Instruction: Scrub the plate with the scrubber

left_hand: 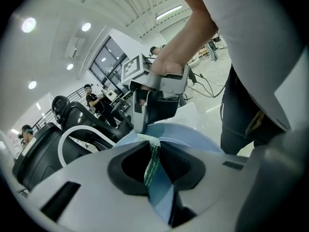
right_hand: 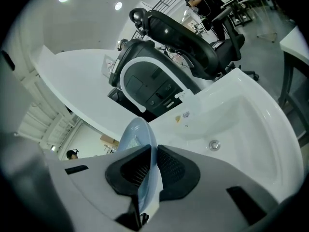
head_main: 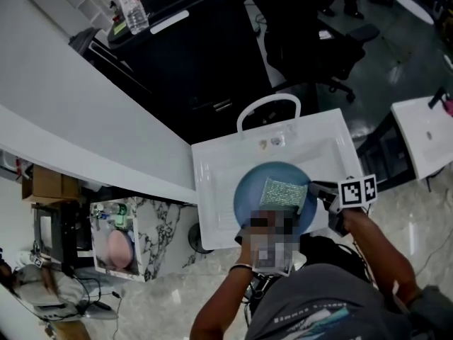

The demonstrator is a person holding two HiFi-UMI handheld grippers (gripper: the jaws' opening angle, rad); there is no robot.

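Note:
A round blue plate [head_main: 253, 193] is held over the white sink [head_main: 212, 168]. My right gripper [right_hand: 149, 166] is shut on the plate's right rim, which runs edge-on between its pads. In the head view this gripper [head_main: 316, 190] comes in from the right, beside its marker cube. A green mesh scrubber [head_main: 285, 192] lies against the plate's face. My left gripper [left_hand: 155, 154] is shut on the scrubber [left_hand: 152, 161], with the plate [left_hand: 193, 139] right behind it. In the head view a mosaic patch hides the left jaws. The right gripper [left_hand: 152, 100] also appears across the plate in the left gripper view.
A white arched tap [head_main: 267, 108] stands at the sink's far edge, and the drain [right_hand: 214, 144] sits in the basin. Black office chairs [head_main: 311, 41] stand beyond. A long white counter [head_main: 71, 105] runs on the left with a water bottle [head_main: 133, 11].

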